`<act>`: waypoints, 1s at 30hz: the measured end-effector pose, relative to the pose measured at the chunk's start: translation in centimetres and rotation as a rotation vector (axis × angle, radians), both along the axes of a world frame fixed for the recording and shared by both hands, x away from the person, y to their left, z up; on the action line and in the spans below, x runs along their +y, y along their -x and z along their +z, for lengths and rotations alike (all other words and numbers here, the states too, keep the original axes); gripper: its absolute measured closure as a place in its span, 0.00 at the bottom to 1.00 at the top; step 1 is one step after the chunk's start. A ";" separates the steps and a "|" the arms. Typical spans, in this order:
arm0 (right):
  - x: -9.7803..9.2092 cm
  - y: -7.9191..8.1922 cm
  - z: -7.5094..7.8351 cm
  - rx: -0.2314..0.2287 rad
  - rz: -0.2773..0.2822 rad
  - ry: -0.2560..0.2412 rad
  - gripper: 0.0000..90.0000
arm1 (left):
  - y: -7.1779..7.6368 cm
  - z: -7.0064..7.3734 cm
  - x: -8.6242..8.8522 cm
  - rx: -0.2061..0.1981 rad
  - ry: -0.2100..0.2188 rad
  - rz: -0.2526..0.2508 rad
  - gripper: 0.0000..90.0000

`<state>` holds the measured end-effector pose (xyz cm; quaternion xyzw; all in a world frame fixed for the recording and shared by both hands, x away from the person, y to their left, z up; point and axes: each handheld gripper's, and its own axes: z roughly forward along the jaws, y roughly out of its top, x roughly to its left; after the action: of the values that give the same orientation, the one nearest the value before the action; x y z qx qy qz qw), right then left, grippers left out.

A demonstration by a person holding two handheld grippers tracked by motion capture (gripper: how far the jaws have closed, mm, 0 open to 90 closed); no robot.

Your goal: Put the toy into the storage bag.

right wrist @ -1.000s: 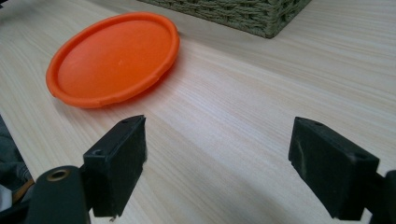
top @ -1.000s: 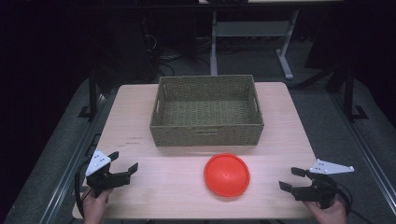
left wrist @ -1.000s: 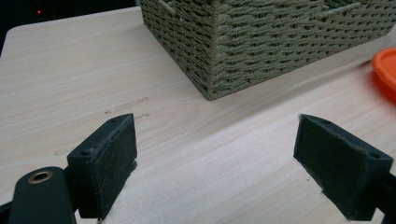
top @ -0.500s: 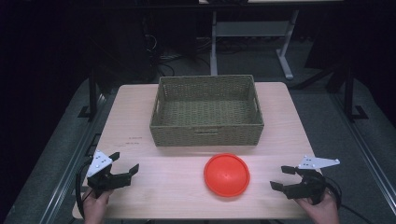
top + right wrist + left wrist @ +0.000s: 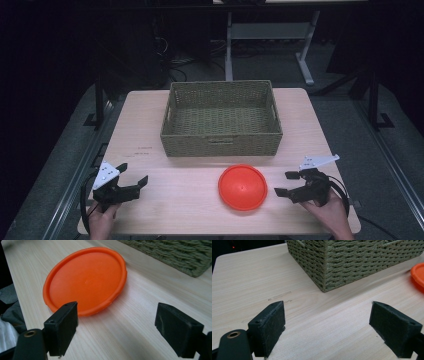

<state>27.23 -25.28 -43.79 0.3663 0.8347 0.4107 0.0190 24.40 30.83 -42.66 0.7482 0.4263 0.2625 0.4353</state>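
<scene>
An orange round plate (image 5: 242,186) lies face down on the wooden table (image 5: 170,200), in front of a woven basket (image 5: 221,120). My right gripper (image 5: 286,184) stands open just right of the plate, its jaws pointing at the rim; the plate (image 5: 85,280) lies close ahead in the right gripper view. My left gripper (image 5: 132,175) is open near the table's front left, with nothing between its jaws. In the left gripper view the basket corner (image 5: 332,262) stands ahead and the plate's edge (image 5: 418,275) shows at the right.
The basket is empty and takes up the middle of the table's far half. Bare table top (image 5: 249,277) lies left of the basket. Metal frame legs (image 5: 305,60) stand on the dark floor beyond the table.
My right gripper has moved left toward the orange plate and turned to face it. The left gripper has stayed in place.
</scene>
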 end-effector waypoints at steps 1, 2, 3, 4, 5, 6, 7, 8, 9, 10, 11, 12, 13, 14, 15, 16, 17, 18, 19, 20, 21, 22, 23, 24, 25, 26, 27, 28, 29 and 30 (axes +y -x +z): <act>0.4 -0.3 0.1 0.012 0.003 0.007 0.21 | 0.0 0.0 0.0 0.000 0.000 0.000 0.14; 0.9 -0.5 0.3 0.021 0.011 0.021 0.22 | 0.0 0.0 0.0 0.004 0.004 0.002 0.14; 0.9 -0.5 0.3 0.021 0.011 0.021 0.22 | 0.0 0.0 0.0 0.004 0.004 0.002 0.14; 1.5 -0.9 0.4 0.027 0.023 0.035 0.22 | -0.1 0.0 0.0 0.003 0.003 0.001 0.14; 1.5 -0.9 0.4 0.027 0.023 0.035 0.22 | -0.1 0.0 -0.1 0.003 0.003 0.001 0.14; 1.7 -1.0 0.5 0.026 0.032 0.032 0.23 | -0.1 0.0 -0.1 0.003 0.001 -0.001 0.14; 1.9 -1.2 0.5 0.032 0.039 0.035 0.23 | -0.1 0.0 -0.1 0.002 0.000 -0.002 0.14; 2.5 -1.5 0.7 0.028 0.042 0.052 0.23 | -0.1 -0.1 -0.1 0.001 0.000 -0.003 0.14; 2.5 -1.5 0.7 0.028 0.042 0.052 0.23 | -0.1 -0.1 -0.1 0.000 0.000 -0.003 0.14; 2.7 -1.7 0.7 0.028 0.043 0.057 0.23 | -0.1 -0.1 -0.1 0.001 -0.001 -0.002 0.14; 3.0 -1.9 0.7 0.032 0.044 0.064 0.23 | -0.1 -0.1 -0.1 0.003 -0.003 -0.002 0.14; 3.3 -2.3 0.8 0.052 0.041 0.054 0.24 | -0.2 -0.1 -0.1 0.003 -0.002 0.000 0.14; 3.3 -2.3 0.8 0.052 0.041 0.054 0.24 | -0.2 -0.1 -0.1 0.003 -0.002 0.000 0.14; 3.4 -2.5 0.7 0.061 0.041 0.055 0.24 | -0.2 -0.1 -0.2 0.004 -0.004 0.000 0.14; 3.6 -2.7 0.7 0.064 0.041 0.068 0.25 | -0.1 -0.1 -0.2 0.003 -0.005 -0.001 0.14; 3.9 -2.9 0.6 0.058 0.047 0.084 0.27 | -0.1 -0.1 -0.2 0.005 -0.007 -0.001 0.14; 3.9 -2.9 0.6 0.058 0.047 0.084 0.27 | -0.1 -0.1 -0.2 0.005 -0.007 -0.001 0.14; 4.4 -3.1 0.6 0.062 0.049 0.108 0.27 | -0.1 -0.1 -0.3 0.002 -0.009 0.000 0.14; 4.4 -3.1 0.6 0.062 0.049 0.108 0.27 | -0.1 -0.1 -0.3 0.002 -0.009 0.000 0.14; 4.7 -3.5 0.3 0.077 0.053 0.122 0.28 | -0.1 -0.1 -0.3 0.003 -0.010 0.004 0.14; 4.7 -3.5 0.3 0.077 0.053 0.122 0.28 | -0.1 -0.1 -0.3 0.003 -0.010 0.004 0.14; 5.0 -3.8 0.1 0.084 0.056 0.130 0.29 | -0.2 -0.1 -0.3 0.004 -0.005 0.007 0.14; 5.0 -3.8 0.1 0.084 0.056 0.130 0.29 | -0.2 -0.1 -0.3 0.004 -0.005 0.007 0.14; 5.1 -3.9 0.0 0.093 0.054 0.133 0.29 | -0.2 -0.1 -0.3 0.004 -0.007 0.006 0.14; 5.3 -4.0 -0.1 0.095 0.057 0.134 0.30 | -0.2 -0.1 -0.3 0.005 -0.010 0.007 0.14; 5.5 -4.3 -0.3 0.105 0.063 0.132 0.34 | -0.2 -0.1 -0.4 0.005 -0.011 0.005 0.14; 5.5 -4.3 -0.3 0.105 0.063 0.132 0.34 | -0.2 -0.1 -0.4 0.005 -0.011 0.005 0.14; 5.8 -4.5 -0.5 0.111 0.059 0.149 0.36 | -0.2 -0.1 -0.4 0.007 -0.019 -0.002 0.14; 5.8 -4.5 -0.5 0.111 0.059 0.149 0.36 | -0.2 -0.1 -0.4 0.007 -0.019 -0.002 0.14; 6.1 -4.7 -0.7 0.116 0.065 0.143 0.39 | -0.1 -0.1 -0.4 0.008 -0.023 0.000 0.14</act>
<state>31.97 -19.23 -44.45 0.3599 0.8730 0.3287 -0.0166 24.55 30.38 -42.80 0.7542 0.4250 0.2645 0.4250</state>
